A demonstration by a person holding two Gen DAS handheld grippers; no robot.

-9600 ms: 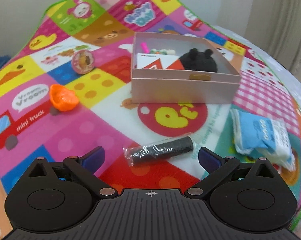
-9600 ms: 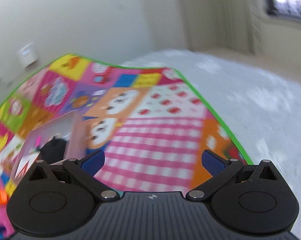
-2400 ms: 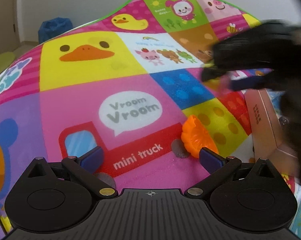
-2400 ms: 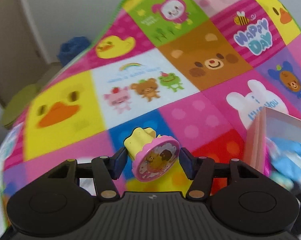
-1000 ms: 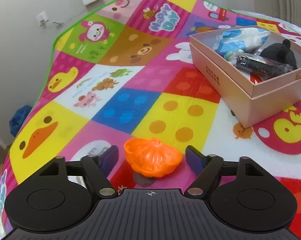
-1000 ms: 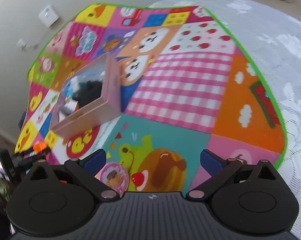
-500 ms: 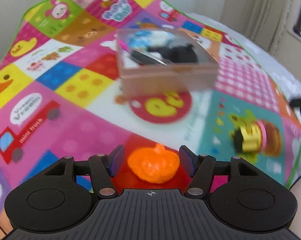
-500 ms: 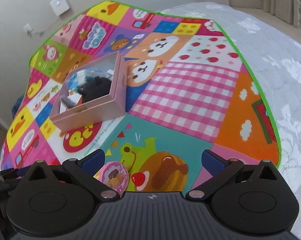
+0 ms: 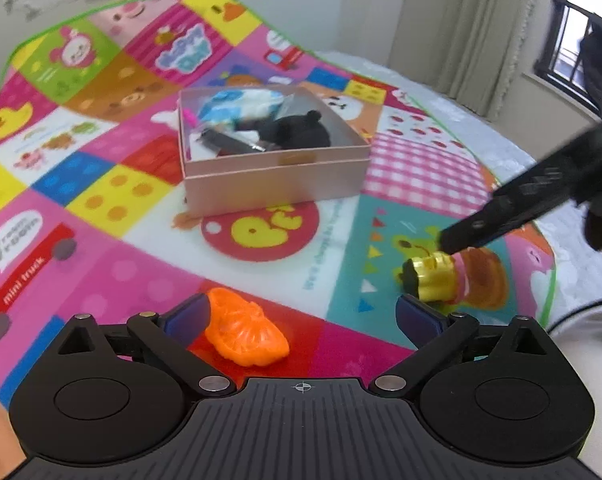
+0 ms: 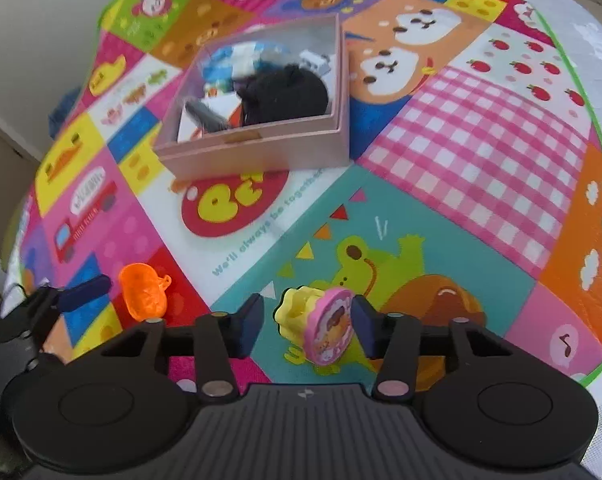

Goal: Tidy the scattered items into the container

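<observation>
A pink box (image 9: 277, 178) sits mid-mat and holds a black plush, a blue packet and a dark tube; it also shows in the right wrist view (image 10: 261, 148). My left gripper (image 9: 301, 316) is open; an orange pumpkin toy (image 9: 245, 334) lies on the mat by its left finger, also visible in the right wrist view (image 10: 144, 292). My right gripper (image 10: 307, 324) is partly closed around a yellow-and-pink stamp toy (image 10: 321, 324), with a gap at each pad. The stamp toy (image 9: 433, 280) lies on the mat.
The colourful play mat (image 9: 101, 184) covers a white bedspread (image 10: 581, 8). The mat's green edge (image 10: 597, 372) runs close to the right of the stamp toy. The right gripper's finger (image 9: 521, 212) reaches in from the right in the left wrist view.
My left gripper has opened and the orange pumpkin now lies on the mat. My right gripper has narrowed around the stamp toy, which was beside its left finger.
</observation>
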